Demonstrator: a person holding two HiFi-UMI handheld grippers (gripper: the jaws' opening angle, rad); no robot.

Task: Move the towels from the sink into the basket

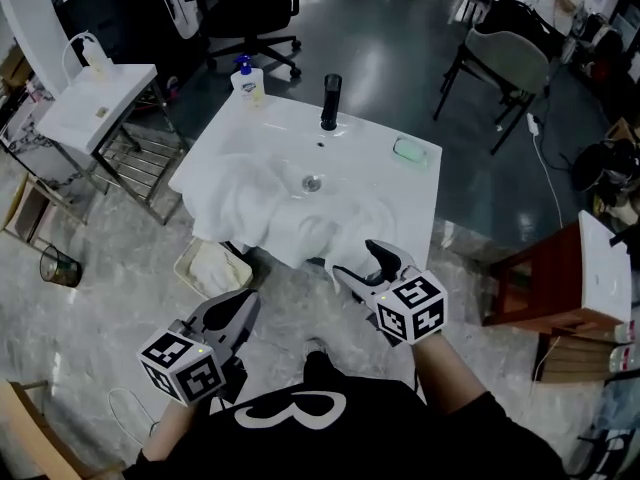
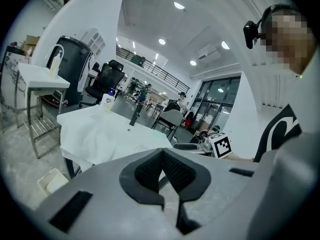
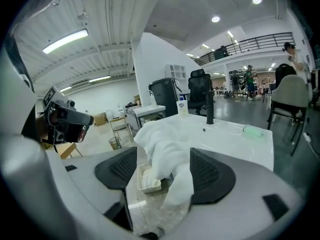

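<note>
Right gripper (image 1: 356,259) sits low centre of the head view, just off the front edge of the sink (image 1: 404,184), jaws wide apart. In the right gripper view a white towel fold (image 3: 166,145) hangs between the two pads and brushes the right-hand pad, but it isn't clamped. The fold comes off the white towels (image 1: 268,204), which are heaped in the basin and spill over its front lip at frame centre. Left gripper (image 1: 250,299) is lower left of the head view, nearer the person and off the sink. Its jaws are together at the tips with nothing between them, and it points up toward the sink front. Marker cubes on both grippers face the camera. Basket (image 1: 181,266) is on the floor under the sink's front-left corner, left of centre, and has one towel (image 1: 216,265) in it already. The right gripper view shows the same basket (image 3: 150,189) low between the jaws, behind the hanging fold. On the sink's back rim there's a black faucet (image 1: 331,101) upper centre, a soap bottle (image 1: 248,80) at the back-left corner, and a pale green bar (image 1: 413,150) on the right rim. Further out: a small white table (image 1: 95,108) upper left, a black office chair (image 1: 250,8) top centre, a grey chair (image 1: 505,60) upper right, a wire bin (image 1: 60,265) at the left edge, and a red-brown stand (image 1: 555,280) at the right edge. The floor is pale and marbled near the person, dark and glossy beyond the sink.
</note>
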